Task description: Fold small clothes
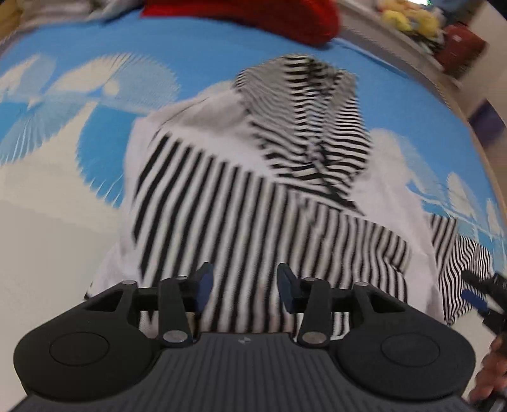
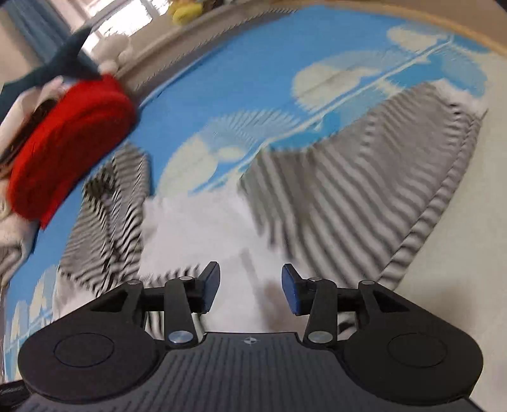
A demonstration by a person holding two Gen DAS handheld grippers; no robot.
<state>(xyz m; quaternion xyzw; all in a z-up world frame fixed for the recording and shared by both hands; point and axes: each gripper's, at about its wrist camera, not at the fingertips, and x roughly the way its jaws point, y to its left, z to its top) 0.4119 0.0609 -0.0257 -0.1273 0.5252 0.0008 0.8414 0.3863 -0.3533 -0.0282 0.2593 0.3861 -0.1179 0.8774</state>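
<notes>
A black-and-white striped garment with white panels [image 1: 253, 190] lies crumpled on a blue and white patterned mat [image 1: 95, 133]. My left gripper [image 1: 244, 285] is open and empty, hovering just above the garment's near striped part. The right gripper's tip shows at the right edge of the left wrist view [image 1: 478, 294], beside a striped sleeve [image 1: 459, 263]. In the right wrist view my right gripper [image 2: 250, 290] is open and empty above the garment's white middle [image 2: 206, 228], with striped fabric [image 2: 364, 190] spread to the right. Both views are motion-blurred.
A red folded cloth [image 1: 269, 16] lies at the far edge of the mat, also in the right wrist view [image 2: 69, 142] at left. Yellow plush toys [image 1: 408, 16] and a dark red box [image 1: 459, 44] sit beyond the mat's rim.
</notes>
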